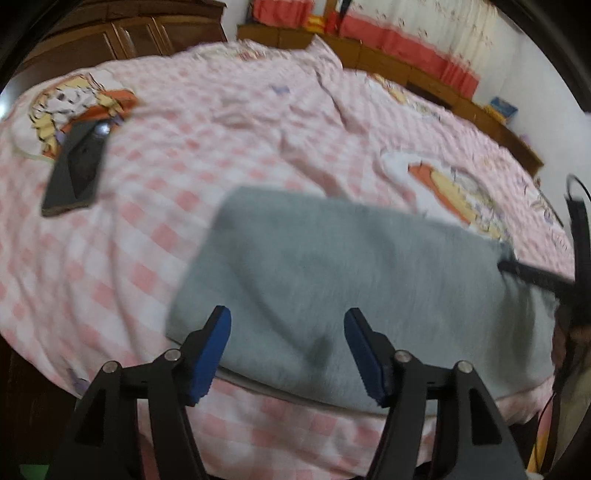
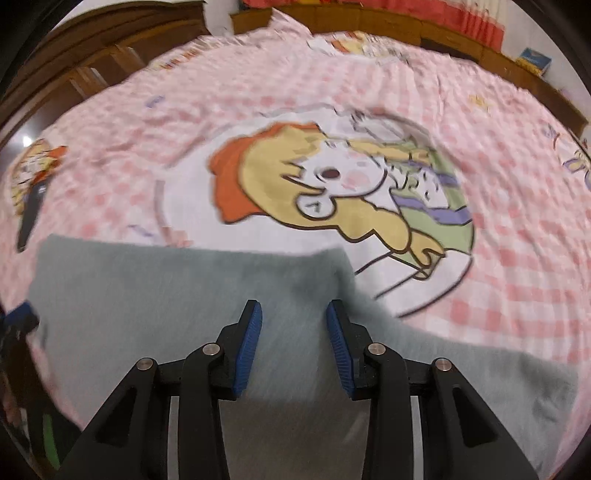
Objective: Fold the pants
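Grey fleece pants (image 1: 351,269) lie folded flat on a pink checked bed sheet (image 1: 184,147). My left gripper (image 1: 288,332) is open and empty, hovering over the near left part of the pants. In the right wrist view the pants (image 2: 166,288) fill the lower frame, with one part trailing to the right (image 2: 480,369). My right gripper (image 2: 294,325) is open and empty above their middle. The right gripper also shows at the far right of the left wrist view (image 1: 546,280), near the pants' right edge.
A dark flat phone-like object (image 1: 75,166) lies on the sheet at the left; it also shows in the right wrist view (image 2: 31,214). A wooden headboard ledge (image 1: 424,77) and a wooden wardrobe (image 1: 129,33) stand behind the bed. The bed's near edge is just below the pants.
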Available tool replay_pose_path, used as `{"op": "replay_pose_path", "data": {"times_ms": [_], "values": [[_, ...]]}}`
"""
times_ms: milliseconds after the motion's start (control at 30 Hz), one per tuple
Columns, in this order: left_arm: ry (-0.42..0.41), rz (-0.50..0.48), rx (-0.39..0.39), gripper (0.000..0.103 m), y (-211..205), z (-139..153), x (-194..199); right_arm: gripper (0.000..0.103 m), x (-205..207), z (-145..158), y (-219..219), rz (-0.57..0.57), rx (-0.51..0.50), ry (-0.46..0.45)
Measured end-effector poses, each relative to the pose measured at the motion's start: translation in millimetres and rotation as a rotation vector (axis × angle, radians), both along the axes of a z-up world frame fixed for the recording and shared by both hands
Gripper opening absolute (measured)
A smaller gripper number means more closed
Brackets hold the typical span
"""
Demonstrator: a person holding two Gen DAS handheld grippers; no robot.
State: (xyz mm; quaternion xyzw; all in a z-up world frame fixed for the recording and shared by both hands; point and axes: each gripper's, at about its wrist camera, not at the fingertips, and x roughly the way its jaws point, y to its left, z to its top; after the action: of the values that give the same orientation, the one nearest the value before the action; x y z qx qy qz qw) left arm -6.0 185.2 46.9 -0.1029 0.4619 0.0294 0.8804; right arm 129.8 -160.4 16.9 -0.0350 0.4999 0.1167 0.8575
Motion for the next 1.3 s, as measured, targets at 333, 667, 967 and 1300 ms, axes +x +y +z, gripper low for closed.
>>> {"op": "replay_pose_path", "data": {"times_ms": [333,667,967,1300], "values": [[0.039,0.046,-0.020,0.075,24,-11,-20,0.039,10,9,13,-0.037,-0.046,-0.059],[0.039,0.149,0.000,0.080,75,-8,-66,0.039,-66,46,116,0.266,0.025,-0.098],[0.020,0.196,-0.023,0.080,100,-10,-86,0.039,-134,19,235,0.613,0.022,-0.013],[0.000,0.240,-0.079,0.081,122,-20,-104,0.037,-147,-14,310,0.708,-0.102,-0.042]]}}
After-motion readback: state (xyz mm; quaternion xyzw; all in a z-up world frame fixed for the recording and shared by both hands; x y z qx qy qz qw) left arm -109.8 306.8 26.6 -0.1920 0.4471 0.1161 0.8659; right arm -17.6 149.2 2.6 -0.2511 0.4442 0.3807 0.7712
